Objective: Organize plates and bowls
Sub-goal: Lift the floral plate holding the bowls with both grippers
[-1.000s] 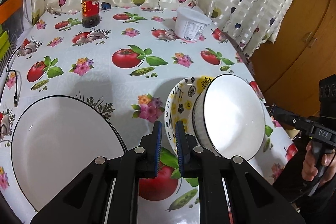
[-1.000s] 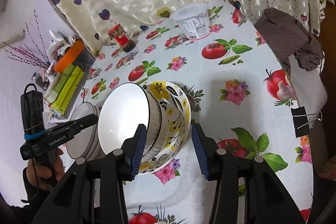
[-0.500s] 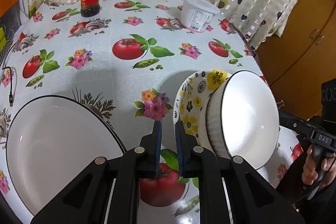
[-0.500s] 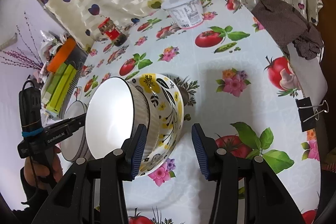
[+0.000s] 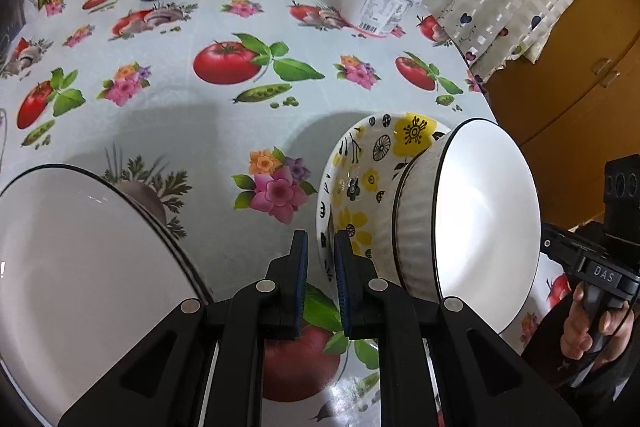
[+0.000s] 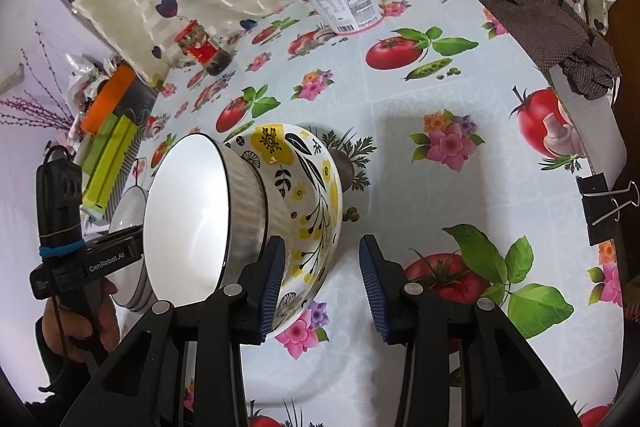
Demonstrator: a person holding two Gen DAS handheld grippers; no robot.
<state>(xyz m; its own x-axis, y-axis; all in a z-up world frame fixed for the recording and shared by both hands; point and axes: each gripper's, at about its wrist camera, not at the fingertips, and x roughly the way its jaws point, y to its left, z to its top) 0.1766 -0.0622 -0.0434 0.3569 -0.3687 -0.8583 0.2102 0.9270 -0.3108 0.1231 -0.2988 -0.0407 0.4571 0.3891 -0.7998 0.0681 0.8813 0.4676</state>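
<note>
The left tongs (image 5: 322,267) pinch the flowered bowl (image 5: 360,179) by its rim, tipped sideways with the white bowl (image 5: 480,211) inside. The right tongs (image 6: 322,279) are closing around its near edge, not squeezing yet

Clear cloth (image 6: 400,147) betw. bowls (image 6: 312,195), tub (image 6: 346,3)

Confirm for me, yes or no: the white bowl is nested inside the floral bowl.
Yes: in the right wrist view the white bowl sits tilted inside the yellow-flowered floral bowl, its ribbed wall against the floral bowl's inner side.

"DAS" and "GenRobot.AI" mark the tool handles (image 5: 602,273).
</note>
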